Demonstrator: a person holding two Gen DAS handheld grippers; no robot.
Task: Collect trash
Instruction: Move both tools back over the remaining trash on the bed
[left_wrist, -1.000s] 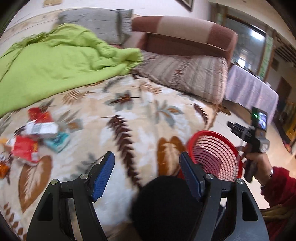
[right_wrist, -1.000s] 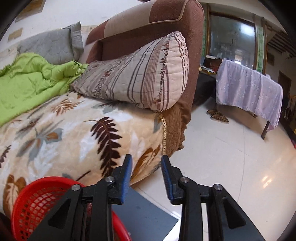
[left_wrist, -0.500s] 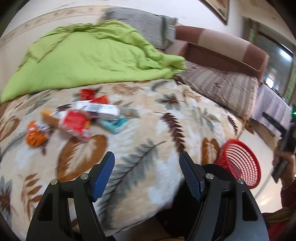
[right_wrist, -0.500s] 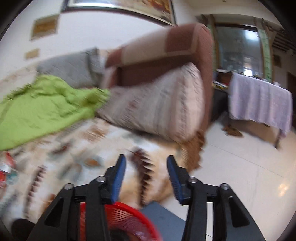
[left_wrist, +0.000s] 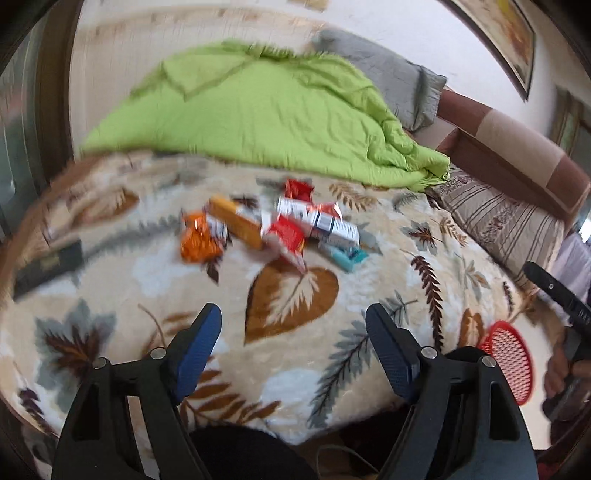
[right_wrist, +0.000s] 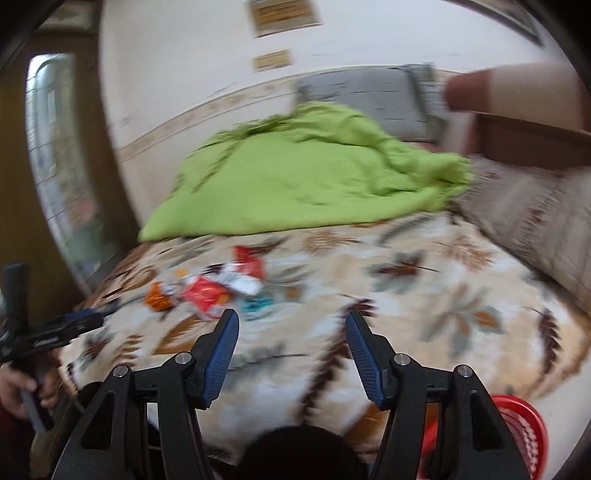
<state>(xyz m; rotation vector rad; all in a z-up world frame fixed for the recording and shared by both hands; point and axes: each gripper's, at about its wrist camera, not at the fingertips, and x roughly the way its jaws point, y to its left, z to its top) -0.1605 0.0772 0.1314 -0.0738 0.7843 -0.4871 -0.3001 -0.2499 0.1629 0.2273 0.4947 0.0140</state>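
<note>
A heap of trash lies on the leaf-patterned blanket (left_wrist: 295, 295): an orange wrapper (left_wrist: 199, 243), a red wrapper (left_wrist: 286, 234), a white box (left_wrist: 317, 219), a teal packet (left_wrist: 349, 256) and a red packet (left_wrist: 297, 190). The heap also shows, blurred, in the right wrist view (right_wrist: 210, 291). My left gripper (left_wrist: 293, 325) is open and empty, short of the heap. My right gripper (right_wrist: 291, 328) is open and empty, to the right of the heap. A red mesh basket (left_wrist: 511, 363) sits at the bed's right edge and shows in the right wrist view (right_wrist: 524, 428).
A green quilt (left_wrist: 266, 110) is bunched at the back of the bed, with a grey pillow (left_wrist: 391, 81) and a striped cushion (left_wrist: 498, 221) by the brown headboard (left_wrist: 524, 155). A dark flat object (left_wrist: 48, 266) lies at the left edge.
Both views have swung left, from the headboard and floor toward the trash heap. The right gripper has opened wider. The basket has slid to the lower right of both views.
</note>
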